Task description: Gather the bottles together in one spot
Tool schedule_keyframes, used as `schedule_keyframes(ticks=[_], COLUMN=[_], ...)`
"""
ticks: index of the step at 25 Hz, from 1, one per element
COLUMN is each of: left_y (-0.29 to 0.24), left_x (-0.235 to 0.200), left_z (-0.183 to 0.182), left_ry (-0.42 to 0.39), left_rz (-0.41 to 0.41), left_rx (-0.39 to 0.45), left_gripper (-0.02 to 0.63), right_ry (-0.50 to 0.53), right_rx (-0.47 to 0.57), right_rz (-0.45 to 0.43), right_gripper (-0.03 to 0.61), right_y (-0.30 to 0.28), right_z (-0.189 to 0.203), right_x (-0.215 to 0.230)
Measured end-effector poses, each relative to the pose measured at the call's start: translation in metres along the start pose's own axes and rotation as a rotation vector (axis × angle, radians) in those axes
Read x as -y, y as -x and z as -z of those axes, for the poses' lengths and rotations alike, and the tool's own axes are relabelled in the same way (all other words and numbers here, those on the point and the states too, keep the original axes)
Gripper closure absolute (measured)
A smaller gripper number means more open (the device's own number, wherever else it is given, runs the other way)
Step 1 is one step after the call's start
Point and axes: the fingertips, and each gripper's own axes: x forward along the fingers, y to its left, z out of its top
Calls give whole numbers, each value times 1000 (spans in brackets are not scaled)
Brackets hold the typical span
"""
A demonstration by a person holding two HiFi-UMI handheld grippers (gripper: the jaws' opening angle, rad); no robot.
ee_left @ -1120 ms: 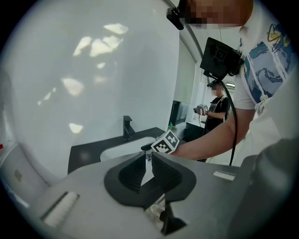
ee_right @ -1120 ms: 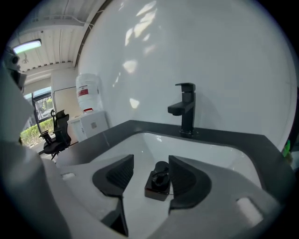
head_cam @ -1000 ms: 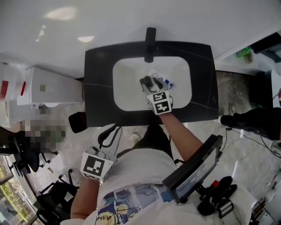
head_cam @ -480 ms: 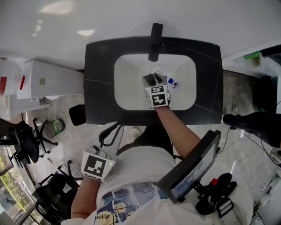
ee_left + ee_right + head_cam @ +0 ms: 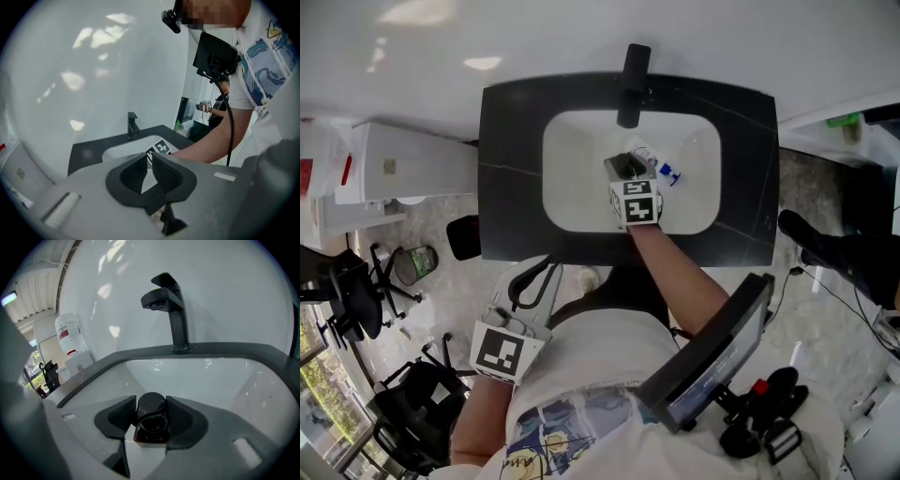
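Note:
My right gripper (image 5: 628, 167) reaches down into the white sink (image 5: 572, 178). A dark bottle (image 5: 151, 420) sits between its jaws, which are closing, and both pads touch its sides. The gripper (image 5: 151, 404) faces the black faucet (image 5: 171, 310). A clear bottle with a blue cap (image 5: 662, 172) lies in the basin just right of that gripper. My left gripper (image 5: 532, 281) hangs below the counter's front edge, near my body. Its jaws (image 5: 147, 161) are together with nothing between them.
The basin is set in a black countertop (image 5: 511, 187) against a white wall, with the faucet (image 5: 631, 84) at the back. A white appliance (image 5: 403, 178) stands to the left. A green bottle (image 5: 844, 119) sits far right. A screen (image 5: 712, 361) hangs at my chest.
The right gripper has stayed in the sink and edged slightly toward the faucet. The left gripper has barely moved.

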Motion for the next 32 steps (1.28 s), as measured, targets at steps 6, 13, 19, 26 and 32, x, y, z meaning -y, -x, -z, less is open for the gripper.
schedule_keyframes(ticks=[6, 13, 19, 26, 32], left_y=[-5, -16, -26, -39, -55], left_x=[0, 5, 11, 21, 28], left_z=[-5, -16, -25, -47, -51], left_ry=[-6, -12, -32, -53, -74], left_rz=[5, 27, 64, 105, 130], left_rx=[1, 5, 20, 61, 81], left_gripper=[580, 580, 580, 580, 580], right_ry=[-1, 3, 54, 103, 141], right_rx=[-19, -8, 43, 90, 108], right_rz=[-53, -106, -162, -138, -108], right_gripper=[400, 410, 410, 410, 413], right_y=[5, 25, 53, 86, 106], right_z=[1, -9, -45, -81, -106], right_x=[-1, -1, -6, 20, 63])
